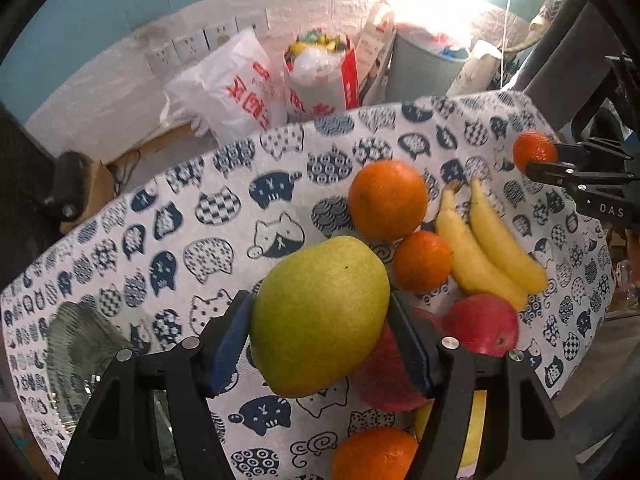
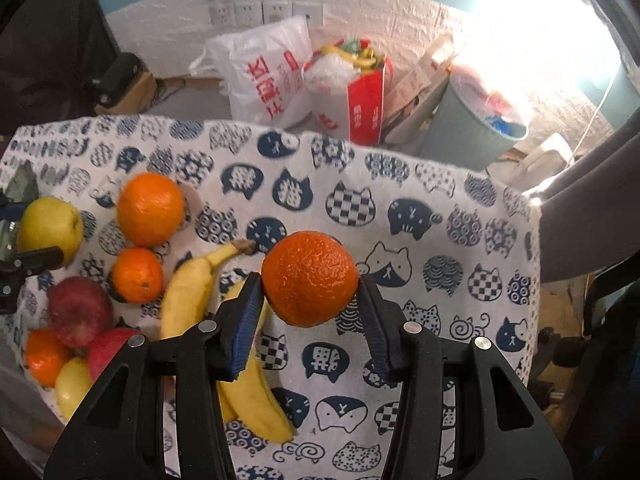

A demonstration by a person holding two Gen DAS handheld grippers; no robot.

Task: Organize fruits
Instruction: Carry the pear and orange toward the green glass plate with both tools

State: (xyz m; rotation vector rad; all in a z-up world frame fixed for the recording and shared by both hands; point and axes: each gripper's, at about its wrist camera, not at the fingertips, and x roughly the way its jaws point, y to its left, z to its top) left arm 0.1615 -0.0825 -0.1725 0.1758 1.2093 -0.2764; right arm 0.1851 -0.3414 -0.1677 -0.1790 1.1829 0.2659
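The left gripper (image 1: 320, 328) is clamped on a green pear (image 1: 320, 316), its blue pads pressing the fruit's two sides, and the pear hangs clear of the cat-print tablecloth (image 1: 168, 240) below it. The right gripper (image 2: 310, 292) is closed on a small orange (image 2: 310, 278) in the same way, held above a bare stretch of the cloth. Both fruits look lifted rather than resting, so the sorting seems to be at the carrying stage for these two pieces. The rest of the pile has not been dealt with yet, as far as the pictures show. Just beyond the left gripper and slightly to its right sit a large orange (image 1: 387, 199) and a smaller orange (image 1: 423, 261), touching or nearly so, with two bananas (image 1: 490, 244) lying beside them. A red apple (image 1: 482, 324) lies near the left gripper's right finger, a second red fruit is partly hidden behind that finger, and another orange (image 1: 374, 456) and something yellow sit close under the gripper. From the right gripper, this whole cluster lies off to its left, with the bananas running under its left finger. No bowl or basket for the fruit can be made out with certainty, so where the pieces are meant to end up is unclear. I judge that most of the task is left.
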